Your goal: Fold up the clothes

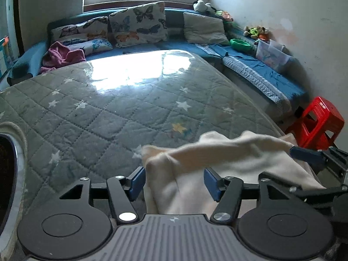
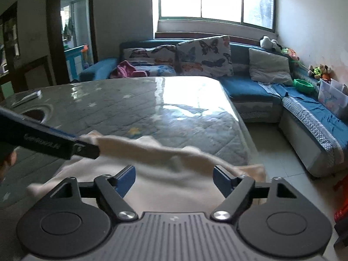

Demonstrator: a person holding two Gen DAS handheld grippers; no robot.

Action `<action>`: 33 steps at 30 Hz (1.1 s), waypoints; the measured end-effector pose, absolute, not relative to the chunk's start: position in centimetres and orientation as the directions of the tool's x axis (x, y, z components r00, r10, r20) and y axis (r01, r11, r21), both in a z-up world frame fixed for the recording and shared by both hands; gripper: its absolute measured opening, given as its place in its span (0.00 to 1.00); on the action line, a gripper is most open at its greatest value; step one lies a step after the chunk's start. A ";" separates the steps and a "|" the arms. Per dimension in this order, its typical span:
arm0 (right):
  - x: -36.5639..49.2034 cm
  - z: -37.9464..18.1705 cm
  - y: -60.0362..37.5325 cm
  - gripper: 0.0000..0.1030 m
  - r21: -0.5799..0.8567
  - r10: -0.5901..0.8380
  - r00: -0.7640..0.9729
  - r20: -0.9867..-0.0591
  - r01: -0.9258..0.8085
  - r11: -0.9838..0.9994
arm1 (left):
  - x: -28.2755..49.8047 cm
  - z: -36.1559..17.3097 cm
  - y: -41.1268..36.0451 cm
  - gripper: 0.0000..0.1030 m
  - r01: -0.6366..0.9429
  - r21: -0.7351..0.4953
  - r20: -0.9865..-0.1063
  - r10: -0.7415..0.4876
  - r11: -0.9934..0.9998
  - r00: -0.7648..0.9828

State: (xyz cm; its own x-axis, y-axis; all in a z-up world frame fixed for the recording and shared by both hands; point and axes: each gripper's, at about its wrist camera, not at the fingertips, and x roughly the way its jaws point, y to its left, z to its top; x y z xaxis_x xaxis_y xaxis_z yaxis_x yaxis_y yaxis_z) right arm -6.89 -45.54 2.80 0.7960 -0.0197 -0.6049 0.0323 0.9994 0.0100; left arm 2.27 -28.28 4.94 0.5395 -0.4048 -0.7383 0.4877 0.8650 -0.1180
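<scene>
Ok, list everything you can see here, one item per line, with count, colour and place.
cream garment: one, cream, bunched at the table's near edge
table: one, grey quilted star cover under glossy clear sheet, centre
sofa: one, blue, L-shaped, behind and to the right of the table
butterfly cushions: three, white with coloured butterflies, on the sofa
plain cushion: one, grey, on the sofa
pink cloth: one, pink, sofa's left end
green bowl: one, green, on the sofa
clear box: one, clear, sofa's right side
soft toys: several, mixed colours, along the sofa back
red stool: one, red, floor at right
window: one, bright, back wall
left gripper: open, over the garment
right gripper: open, over the garment
</scene>
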 end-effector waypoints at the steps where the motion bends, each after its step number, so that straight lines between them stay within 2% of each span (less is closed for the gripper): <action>1: -7.5 2.8 -45.1 0.80 0.001 -0.019 0.798 -0.603 0.025 1.000 | 1.7 5.1 -28.1 0.67 0.495 -0.116 -0.734 -0.411 0.861 0.541; 12: -12.9 1.3 -43.4 0.84 -0.020 -0.051 0.790 -0.611 0.049 0.999 | -2.4 3.2 -26.6 0.71 0.504 -0.058 -0.751 -0.370 0.862 0.546; 14: -13.8 1.4 -43.1 0.85 -0.026 -0.061 0.797 -0.601 0.057 0.998 | -2.9 3.4 -26.4 0.74 0.506 -0.062 -0.741 -0.379 0.860 0.554; 16: -14.1 1.4 -43.2 0.89 -0.026 -0.062 0.800 -0.597 0.058 0.998 | -3.3 3.4 -26.5 0.83 0.508 -0.033 -0.733 -0.366 0.861 0.573; 21: -14.5 1.6 -43.1 0.90 -0.035 -0.073 0.809 -0.583 0.065 0.997 | -3.8 3.7 -26.2 0.83 0.502 -0.035 -0.725 -0.368 0.864 0.582; 24: -14.9 1.9 -43.1 0.99 -0.036 -0.082 0.814 -0.576 0.075 0.997 | -4.0 3.9 -25.9 0.87 0.498 -0.045 -0.721 -0.373 0.866 0.584; 33: -16.1 1.9 -42.9 1.00 -0.014 -0.114 0.816 -0.567 0.129 0.992 | -6.5 4.2 -25.6 1.00 0.503 -0.062 -0.681 -0.405 0.862 0.611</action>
